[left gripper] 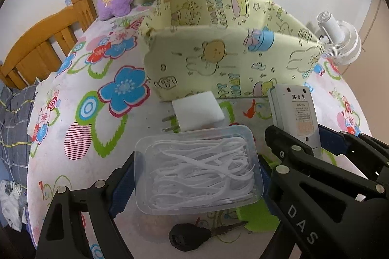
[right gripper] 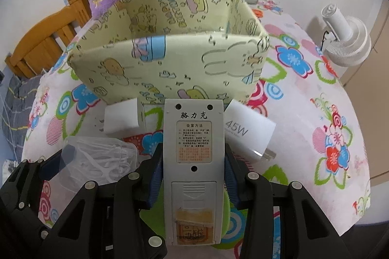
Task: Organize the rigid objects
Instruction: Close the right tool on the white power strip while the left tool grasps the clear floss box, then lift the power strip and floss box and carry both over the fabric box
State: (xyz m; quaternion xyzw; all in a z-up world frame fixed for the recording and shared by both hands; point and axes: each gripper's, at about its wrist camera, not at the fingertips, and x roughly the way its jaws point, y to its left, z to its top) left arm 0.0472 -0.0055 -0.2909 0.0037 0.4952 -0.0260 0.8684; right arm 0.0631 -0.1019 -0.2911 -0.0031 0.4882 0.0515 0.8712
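Gripping a clear box of floss picks (left gripper: 199,169), the left gripper (left gripper: 197,174) hangs near the yellow storage bin (left gripper: 233,64). Right gripper (right gripper: 193,176) jaws clamp a grey remote control (right gripper: 193,161) over the flowered bench (right gripper: 316,113).

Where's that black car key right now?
In the left wrist view, the black key lies on the flowered tablecloth at bottom centre, just below the clear box of floss picks.

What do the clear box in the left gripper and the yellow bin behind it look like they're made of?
Clear box: thin transparent plastic, glossy; the white floss picks inside show through its walls and rounded corners. Yellow bin: looks like printed fabric or coated cloth over stiff panels; matte cartoon print, flat upright walls, a slightly soft rim. Whether the core is cardboard cannot be told.
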